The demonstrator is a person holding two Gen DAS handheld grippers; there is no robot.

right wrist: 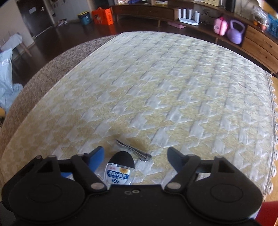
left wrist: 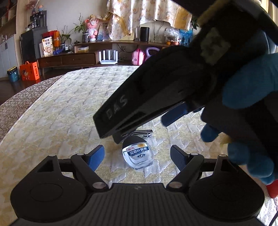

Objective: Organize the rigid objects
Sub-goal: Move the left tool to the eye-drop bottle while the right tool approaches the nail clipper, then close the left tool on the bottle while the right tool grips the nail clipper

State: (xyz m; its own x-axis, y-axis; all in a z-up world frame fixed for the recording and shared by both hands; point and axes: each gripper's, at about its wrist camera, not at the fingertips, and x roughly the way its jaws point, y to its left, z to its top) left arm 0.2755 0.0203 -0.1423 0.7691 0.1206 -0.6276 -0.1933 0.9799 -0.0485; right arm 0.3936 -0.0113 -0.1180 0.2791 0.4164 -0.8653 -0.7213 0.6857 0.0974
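A small clear bottle (left wrist: 138,156) with a black cap and a blue label lies on the quilted yellow-white cover (left wrist: 60,113). My left gripper (left wrist: 137,153) is open, with the bottle between its fingers and neither pad touching it. A metal nail clipper (left wrist: 144,132) lies just beyond the bottle. The right gripper's black housing (left wrist: 156,83), held by a blue-gloved hand (left wrist: 252,83), hangs over both. In the right wrist view my right gripper (right wrist: 136,153) stands open above the bottle (right wrist: 119,171) and the clipper (right wrist: 133,150). The bottle is nearer its left finger, untouched.
The cover (right wrist: 173,87) spreads wide beyond the objects, with a brown patterned border (right wrist: 43,78) on the left. A wooden sideboard (right wrist: 257,45) at the back carries a white router (right wrist: 188,14) and a purple kettlebell (right wrist: 235,33). An orange bag (right wrist: 103,15) stands on the dark floor.
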